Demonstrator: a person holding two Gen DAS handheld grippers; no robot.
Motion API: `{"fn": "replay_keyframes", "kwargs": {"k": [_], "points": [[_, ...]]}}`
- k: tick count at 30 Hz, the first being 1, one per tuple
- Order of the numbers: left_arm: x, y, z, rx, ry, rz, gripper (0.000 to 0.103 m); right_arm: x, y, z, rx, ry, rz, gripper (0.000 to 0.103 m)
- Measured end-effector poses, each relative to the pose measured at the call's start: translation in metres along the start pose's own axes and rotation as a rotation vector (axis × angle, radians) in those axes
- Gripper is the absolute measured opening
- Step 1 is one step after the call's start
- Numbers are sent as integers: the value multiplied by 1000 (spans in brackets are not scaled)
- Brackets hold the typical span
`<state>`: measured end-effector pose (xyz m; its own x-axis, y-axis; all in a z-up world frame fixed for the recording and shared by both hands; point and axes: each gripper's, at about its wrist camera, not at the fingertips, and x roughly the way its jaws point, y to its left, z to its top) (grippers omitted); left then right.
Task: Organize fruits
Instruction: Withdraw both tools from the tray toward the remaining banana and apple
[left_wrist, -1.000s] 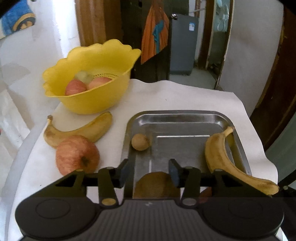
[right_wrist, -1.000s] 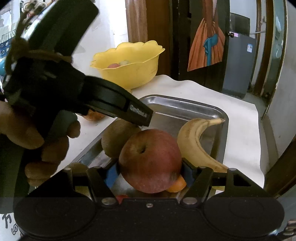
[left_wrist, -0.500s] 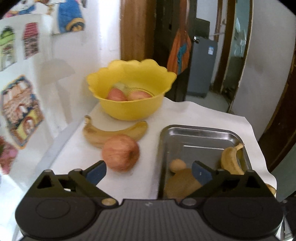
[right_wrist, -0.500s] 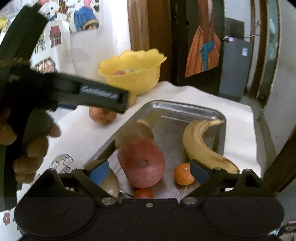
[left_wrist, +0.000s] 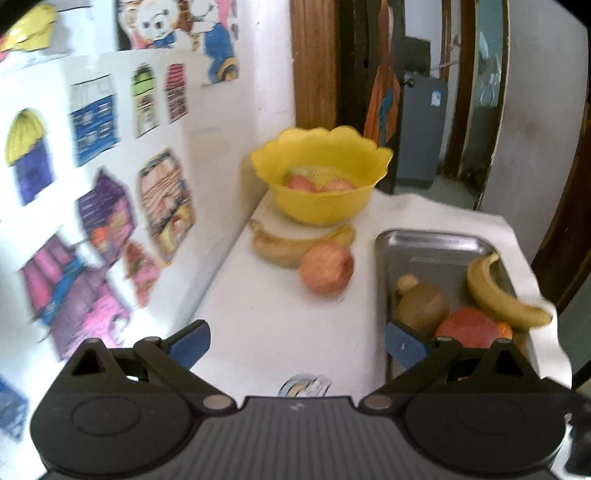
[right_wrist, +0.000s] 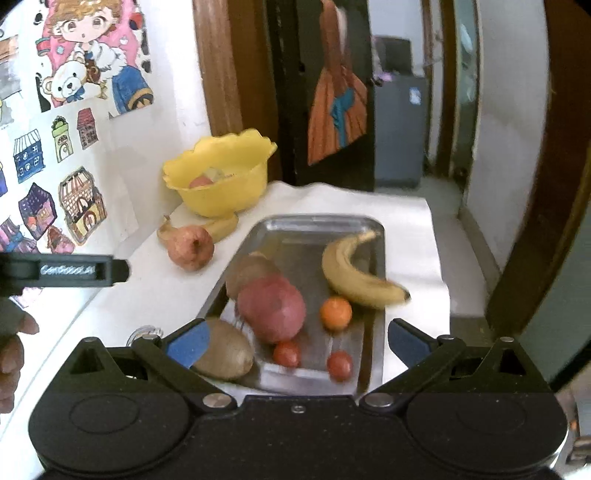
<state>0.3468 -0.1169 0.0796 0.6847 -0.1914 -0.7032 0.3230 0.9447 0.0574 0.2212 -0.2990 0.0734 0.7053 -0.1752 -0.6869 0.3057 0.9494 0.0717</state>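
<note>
A steel tray (right_wrist: 317, 223) (left_wrist: 432, 240) holds a banana (right_wrist: 354, 269), a red apple (right_wrist: 271, 308), two kiwis (right_wrist: 225, 352), a small orange (right_wrist: 335, 313) and two cherry tomatoes (right_wrist: 340, 363). On the white table, left of the tray, lie a second apple (left_wrist: 325, 268) (right_wrist: 191, 248) and a spotted banana (left_wrist: 280, 249). A yellow bowl (left_wrist: 321, 177) (right_wrist: 221, 173) behind them holds several fruits. My left gripper (left_wrist: 295, 343) is open and empty above the table. My right gripper (right_wrist: 295, 341) is open and empty above the tray's near end.
A wall with cartoon stickers (left_wrist: 92, 184) runs along the table's left side. The left hand-held gripper's body (right_wrist: 62, 271) shows at the left of the right wrist view. A doorway and dark wood frames (right_wrist: 332, 92) stand behind the table.
The right gripper opened and let go of the red apple, which now lies in the tray, then drew back. The left gripper opened wide, pulled back and turned left.
</note>
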Motion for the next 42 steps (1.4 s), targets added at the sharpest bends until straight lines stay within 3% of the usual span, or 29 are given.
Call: {"fn": "replay_keyframes", "kwargs": {"k": [6, 12, 15, 28, 35, 42], "points": [[-23, 8, -16, 20, 101, 35, 102, -23, 4, -10, 73, 129, -10, 102], [-35, 13, -23, 23, 176, 58, 102, -20, 2, -28, 97, 346, 0, 102], [-36, 11, -26, 28, 212, 71, 102, -20, -1, -37, 128, 407, 15, 102], [-36, -29, -24, 7, 306, 107, 102, 2, -22, -28, 84, 523, 134, 102], [-29, -52, -17, 15, 291, 121, 102, 20, -31, -5, 100, 511, 185, 102], [-11, -51, -8, -18, 247, 163, 102, 49, -29, 21, 120, 461, 223, 102]]}}
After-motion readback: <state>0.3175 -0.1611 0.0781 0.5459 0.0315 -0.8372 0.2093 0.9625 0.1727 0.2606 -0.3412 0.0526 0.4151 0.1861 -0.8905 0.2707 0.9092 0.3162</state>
